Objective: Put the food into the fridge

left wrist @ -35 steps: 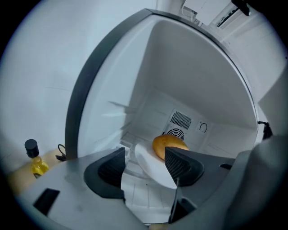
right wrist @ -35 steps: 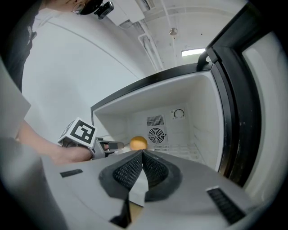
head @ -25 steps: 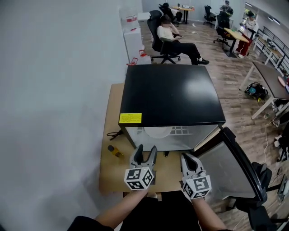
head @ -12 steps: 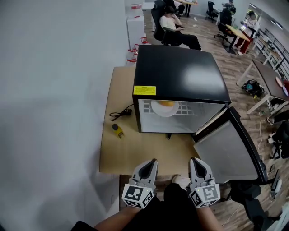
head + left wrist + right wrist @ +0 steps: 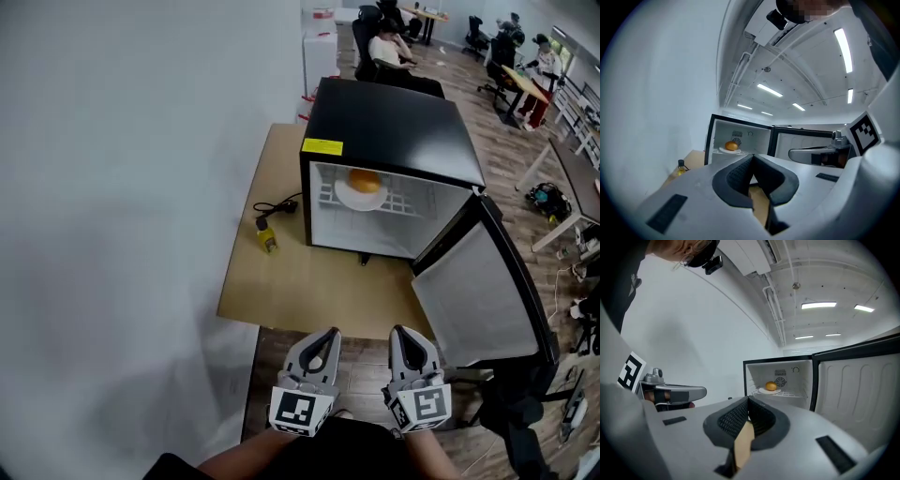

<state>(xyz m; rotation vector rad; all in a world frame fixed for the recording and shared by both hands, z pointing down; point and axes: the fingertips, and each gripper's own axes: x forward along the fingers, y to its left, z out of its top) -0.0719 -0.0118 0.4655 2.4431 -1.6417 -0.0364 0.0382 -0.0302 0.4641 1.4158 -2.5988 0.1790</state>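
- Orange round food [image 5: 364, 179] sat on a white plate [image 5: 348, 199] inside the black mini fridge [image 5: 394, 122], upper centre.
- My left gripper [image 5: 327, 336] and right gripper [image 5: 402, 332] were clenched, empty, low in frame.
- Its open white-lined door [image 5: 478, 300] risked letting warmth in if left unshut.

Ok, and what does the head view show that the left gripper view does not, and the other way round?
Only the head view: the yellow label on the black top of the fridge, and the black cable on the table.
Only the left gripper view: the ceiling lights and the round vent on the fridge's back wall.
Both: the fridge with its door open, the plate with orange food on the shelf, and the small bottle on the table.
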